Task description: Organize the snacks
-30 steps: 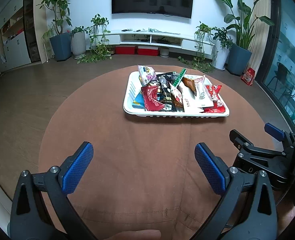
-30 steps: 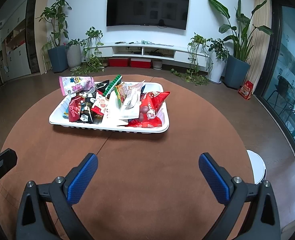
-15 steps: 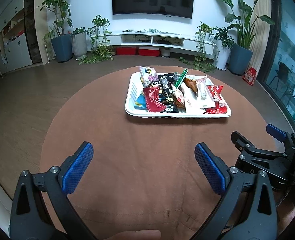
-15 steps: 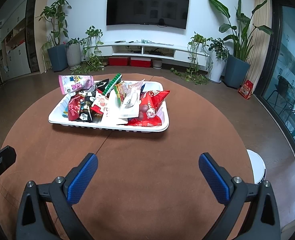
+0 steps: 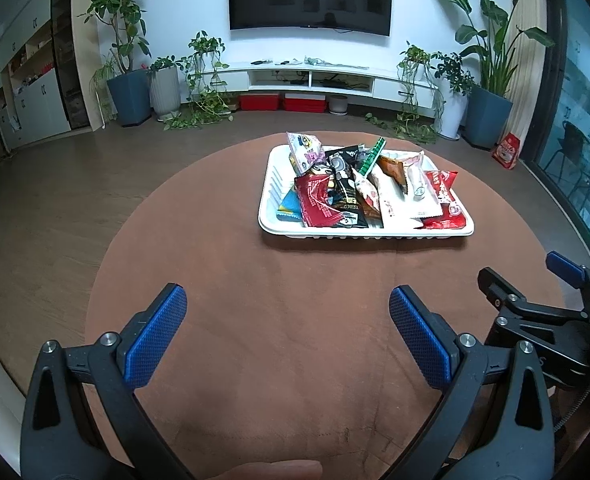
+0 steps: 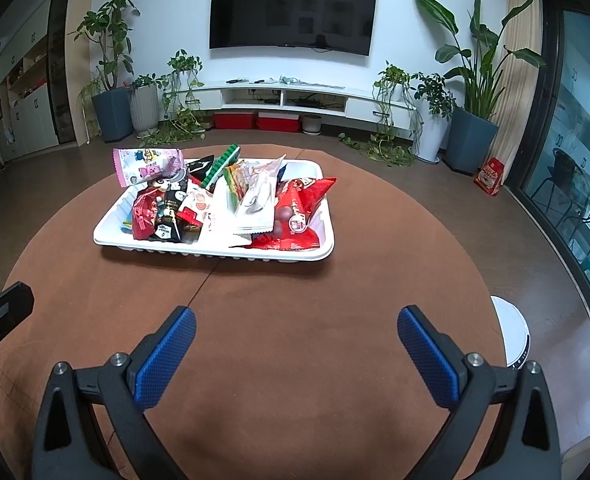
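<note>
- Left wrist view: the left gripper (image 5: 287,316) is wide open and holds nothing. It hangs over the near part of the round brown table (image 5: 223,264).
- A white tray (image 5: 365,233) sits toward the far edge of the table, well apart from the gripper. It is full of snack packets (image 5: 369,190) piled on each other.
- In the pile there is a red packet (image 5: 317,202), a black packet (image 5: 347,196), a white packet (image 5: 413,198) and a pink-and-white packet (image 5: 305,150) sticking up at the far left corner of the tray.
- The right gripper (image 5: 535,284) shows near the right edge of the table, also wide open.
- Right wrist view: the right gripper (image 6: 297,330) is wide open with nothing between its blue pads (image 6: 163,356). It is over the near part of the table (image 6: 335,300).
- The tray (image 6: 215,250) sits ahead and to the left, toward the far edge of the table, apart from the gripper.
- The pink-and-white packet (image 6: 147,165) leans out over the far left corner of the tray. A red packet (image 6: 299,208) lies at the right end.
- A small piece of the left gripper (image 6: 3,312) shows at the left edge of the view.
</note>
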Demonstrator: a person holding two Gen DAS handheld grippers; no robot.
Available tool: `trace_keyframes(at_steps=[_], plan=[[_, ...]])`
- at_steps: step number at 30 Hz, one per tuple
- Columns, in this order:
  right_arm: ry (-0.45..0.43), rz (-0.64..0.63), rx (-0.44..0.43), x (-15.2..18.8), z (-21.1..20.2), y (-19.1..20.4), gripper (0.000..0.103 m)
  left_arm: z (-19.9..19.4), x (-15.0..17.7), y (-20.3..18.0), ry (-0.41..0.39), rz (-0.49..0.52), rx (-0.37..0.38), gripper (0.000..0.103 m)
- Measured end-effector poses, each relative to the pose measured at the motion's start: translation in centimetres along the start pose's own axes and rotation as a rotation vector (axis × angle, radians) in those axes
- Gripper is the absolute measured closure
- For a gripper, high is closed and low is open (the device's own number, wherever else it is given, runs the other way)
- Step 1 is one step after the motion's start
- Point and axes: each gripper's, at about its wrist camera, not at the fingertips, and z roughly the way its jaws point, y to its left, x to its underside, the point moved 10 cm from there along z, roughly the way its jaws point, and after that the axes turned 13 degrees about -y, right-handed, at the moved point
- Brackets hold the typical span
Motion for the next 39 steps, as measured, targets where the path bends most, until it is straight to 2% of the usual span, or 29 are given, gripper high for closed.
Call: trace_keyframes(at_steps=[39], plan=[[0.005,0.0,0.0,-0.19,0.01,0.0,0.0,0.44,-0.06,-0.21,0.005,0.005,0.0,0.0]])
